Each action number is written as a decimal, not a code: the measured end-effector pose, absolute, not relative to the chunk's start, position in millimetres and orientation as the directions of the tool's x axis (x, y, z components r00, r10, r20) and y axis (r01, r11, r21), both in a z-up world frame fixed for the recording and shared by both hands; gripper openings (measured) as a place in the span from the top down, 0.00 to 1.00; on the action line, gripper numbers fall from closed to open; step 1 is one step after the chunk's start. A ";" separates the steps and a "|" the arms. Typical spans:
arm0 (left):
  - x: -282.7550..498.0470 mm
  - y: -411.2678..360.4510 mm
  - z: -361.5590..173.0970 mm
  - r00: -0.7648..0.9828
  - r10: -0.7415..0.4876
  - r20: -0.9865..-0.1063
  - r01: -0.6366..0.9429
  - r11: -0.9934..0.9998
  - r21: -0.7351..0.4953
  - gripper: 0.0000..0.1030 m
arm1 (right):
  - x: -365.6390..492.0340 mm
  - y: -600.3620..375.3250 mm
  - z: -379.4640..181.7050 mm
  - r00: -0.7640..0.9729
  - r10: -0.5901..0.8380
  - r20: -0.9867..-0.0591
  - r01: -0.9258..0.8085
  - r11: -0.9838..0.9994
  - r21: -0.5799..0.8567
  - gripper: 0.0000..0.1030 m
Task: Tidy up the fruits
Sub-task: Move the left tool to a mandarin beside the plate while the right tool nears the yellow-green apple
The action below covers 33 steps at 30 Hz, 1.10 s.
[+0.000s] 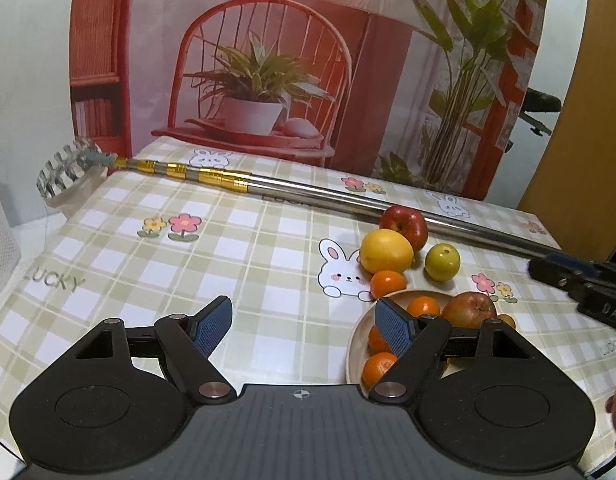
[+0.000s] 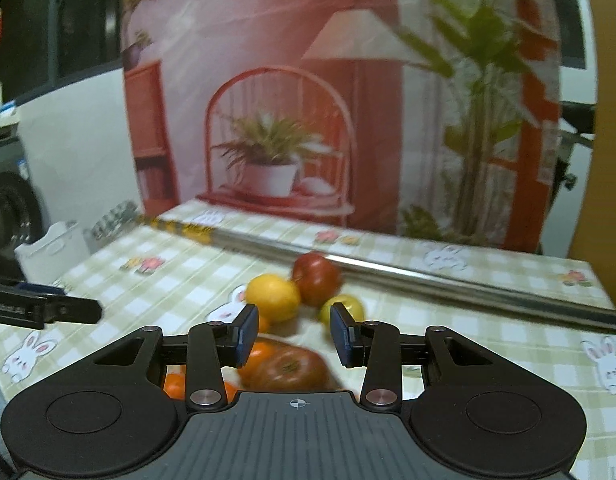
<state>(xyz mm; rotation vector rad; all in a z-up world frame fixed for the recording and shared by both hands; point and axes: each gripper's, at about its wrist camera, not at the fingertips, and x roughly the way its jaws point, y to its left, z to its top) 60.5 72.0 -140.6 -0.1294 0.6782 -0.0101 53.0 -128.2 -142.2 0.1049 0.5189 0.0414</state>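
1. Left wrist view: the left gripper (image 1: pixel 304 326), black with blue ribbed pads, sits in the lower half of the frame. Its jaws stand wide apart with nothing between them; below them lies the checked green-and-white tablecloth with rabbit and flower prints (image 1: pixel 228 248).
2. The right-hand blue pad (image 1: pixel 393 326) overlaps the near rim of the round cream plate (image 1: pixel 354 344) at lower right; whether it touches cannot be told.
3. On the plate: several small orange tangerines (image 1: pixel 378 366) and one reddish-brown apple (image 1: pixel 468 309).
4. Loose on the cloth just above the plate, right of centre: a yellow lemon (image 1: pixel 386 251), a red apple (image 1: pixel 404 224) behind it, a green round fruit (image 1: pixel 442 262) to the right, and a lone tangerine (image 1: pixel 388 284) against the plate's rim.
5. A long silver telescopic pole with gold bands (image 1: pixel 308 192) lies across the table, its long axis running from upper left to the right edge. A metal rake-like head (image 1: pixel 66 168) caps the upper-left end, overhanging the table edge.
6. Right wrist view, blurred: the right gripper (image 2: pixel 294 334) occupies the lower centre. Its jaws stand a moderate gap apart and grip nothing; the pads touch no fruit.
7. Seen past them, the reddish-brown apple (image 2: pixel 288 368) lies below the gap, the lemon (image 2: pixel 273 298) above the left pad, the green fruit (image 2: pixel 346 306) behind the right pad.
8. The tip of the left gripper (image 2: pixel 68 312) enters at the left edge.
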 end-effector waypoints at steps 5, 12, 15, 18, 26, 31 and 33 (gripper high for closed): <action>66.4 62.0 -129.6 0.792 -0.042 -0.609 -0.010 0.997 -0.081 0.22 | 45.8 -150.5 -140.2 0.886 0.030 -0.463 0.031 0.992 0.123 0.64; 81.3 38.5 -119.2 0.797 -0.074 -0.599 0.067 0.997 -0.034 0.24 | 38.6 -181.5 -139.9 0.907 -0.003 -0.421 0.077 0.984 0.158 0.64; 94.9 28.1 -119.3 0.775 -0.106 -0.623 0.103 0.994 -0.041 0.31 | 38.5 -191.3 -143.5 0.909 -0.010 -0.417 0.088 0.982 0.167 0.64; 114.8 24.0 -123.4 0.730 -0.146 -0.667 0.108 0.989 -0.098 0.37 | 39.2 -199.4 -148.2 0.908 -0.013 -0.418 0.099 0.978 0.185 0.64; 172.3 18.5 -149.3 0.599 -0.221 -0.769 0.039 0.968 -0.248 0.40 | 47.1 -219.4 -157.9 0.911 -0.009 -0.412 0.107 0.971 0.216 0.64; 200.1 14.1 -174.5 0.520 -0.232 -0.822 -0.012 0.960 -0.278 0.48 | 58.1 -227.4 -161.1 0.908 -0.002 -0.418 0.104 0.970 0.221 0.64; 206.5 15.3 -183.9 0.501 -0.245 -0.830 -0.034 0.953 -0.302 0.54 | 61.2 -228.3 -161.8 0.908 0.001 -0.418 0.098 0.971 0.216 0.64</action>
